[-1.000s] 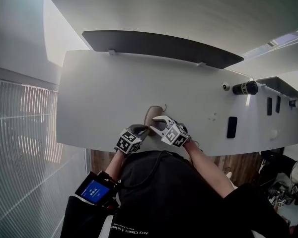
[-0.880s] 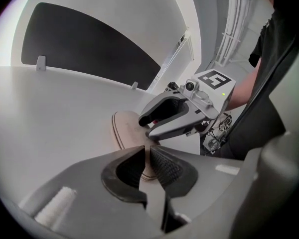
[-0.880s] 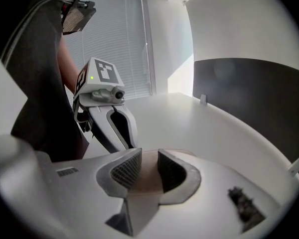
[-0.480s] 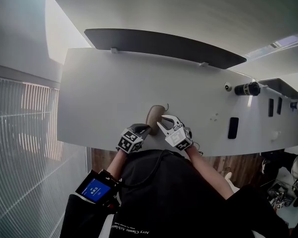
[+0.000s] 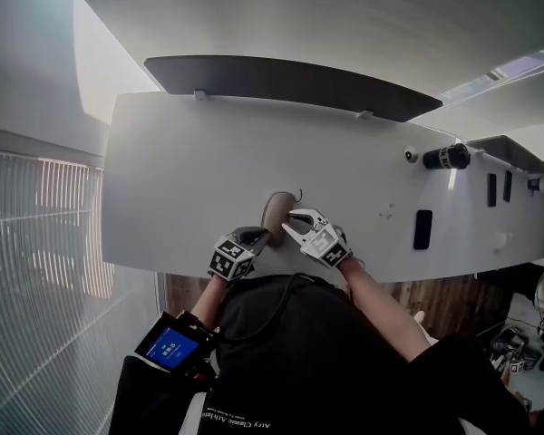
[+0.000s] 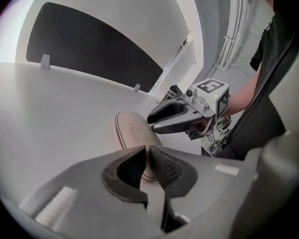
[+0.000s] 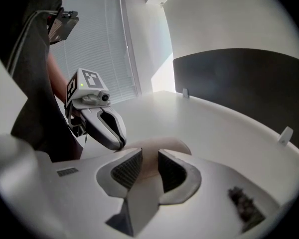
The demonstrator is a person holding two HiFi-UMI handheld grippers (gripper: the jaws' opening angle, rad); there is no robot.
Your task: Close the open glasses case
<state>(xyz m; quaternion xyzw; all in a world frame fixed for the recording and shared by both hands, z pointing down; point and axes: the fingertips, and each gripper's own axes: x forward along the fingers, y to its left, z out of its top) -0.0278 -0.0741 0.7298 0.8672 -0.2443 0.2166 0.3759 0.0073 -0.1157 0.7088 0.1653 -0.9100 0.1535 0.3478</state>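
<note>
A tan oval glasses case (image 5: 276, 212) lies flat on the white desk (image 5: 190, 170) near its front edge; in the left gripper view the glasses case (image 6: 131, 131) shows lid down on base, with only a seam. My left gripper (image 5: 260, 236) is shut and empty, its tips (image 6: 147, 152) just short of the case's near end. My right gripper (image 5: 295, 222) stands open beside the case's right side, nothing between its fingers (image 6: 170, 112). In the right gripper view the case (image 7: 162, 144) lies just beyond the open jaws (image 7: 150, 164), with the left gripper (image 7: 107, 127) at its left.
A long dark panel (image 5: 290, 84) runs along the desk's back edge. A black flat device (image 5: 422, 229) and a black cylinder (image 5: 444, 159) lie far right. A thin cord (image 5: 300, 195) sits just behind the case. The desk's front edge is right under both grippers.
The right gripper has shifted slightly to the right and back beside the case. The left gripper and the case have hardly moved.
</note>
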